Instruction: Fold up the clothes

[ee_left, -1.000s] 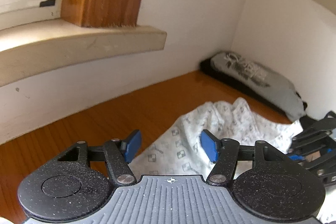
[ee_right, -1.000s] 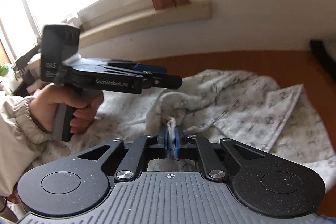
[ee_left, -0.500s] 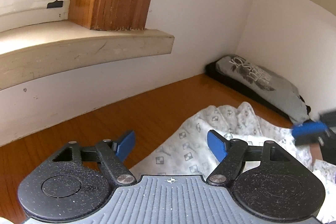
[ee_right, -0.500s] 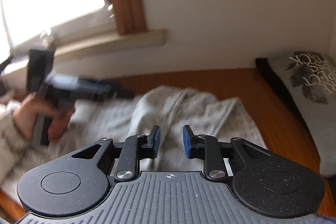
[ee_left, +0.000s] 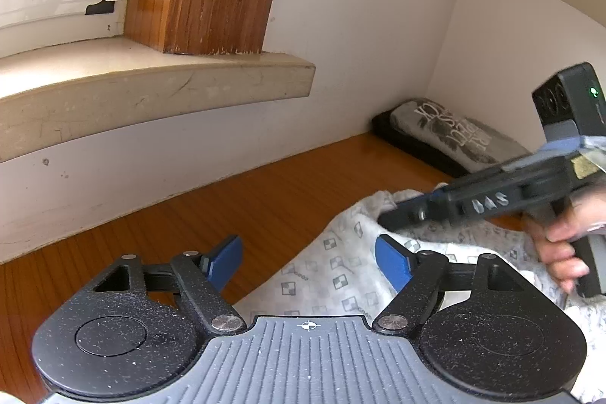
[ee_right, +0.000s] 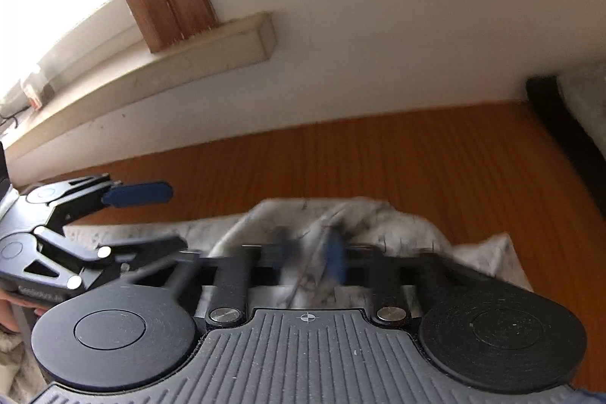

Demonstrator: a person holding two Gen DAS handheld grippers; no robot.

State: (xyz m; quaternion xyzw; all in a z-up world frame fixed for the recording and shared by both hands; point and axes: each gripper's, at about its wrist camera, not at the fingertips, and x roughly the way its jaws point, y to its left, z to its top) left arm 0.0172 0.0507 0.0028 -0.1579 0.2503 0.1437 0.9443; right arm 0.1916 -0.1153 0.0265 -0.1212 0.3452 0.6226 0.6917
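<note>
The left hand-held gripper (ee_left: 308, 262) hovers spread wide over the rumpled shirt (ee_left: 341, 279) on the counter (ee_left: 227, 207); the right hand-held gripper (ee_right: 310, 262) is too blurred to tell, seemingly seeking fabric to fold.

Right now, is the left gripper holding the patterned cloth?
No, the left gripper has its blue fingers spread wide open above the patterned cloth, pinching nothing.

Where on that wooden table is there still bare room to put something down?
Bare wood runs between the white wall and the patterned garment, out to the left gripper. The right side is crowded: the garment, the right gripper in its folds, and folded dark and grey clothes in the corner.
</note>
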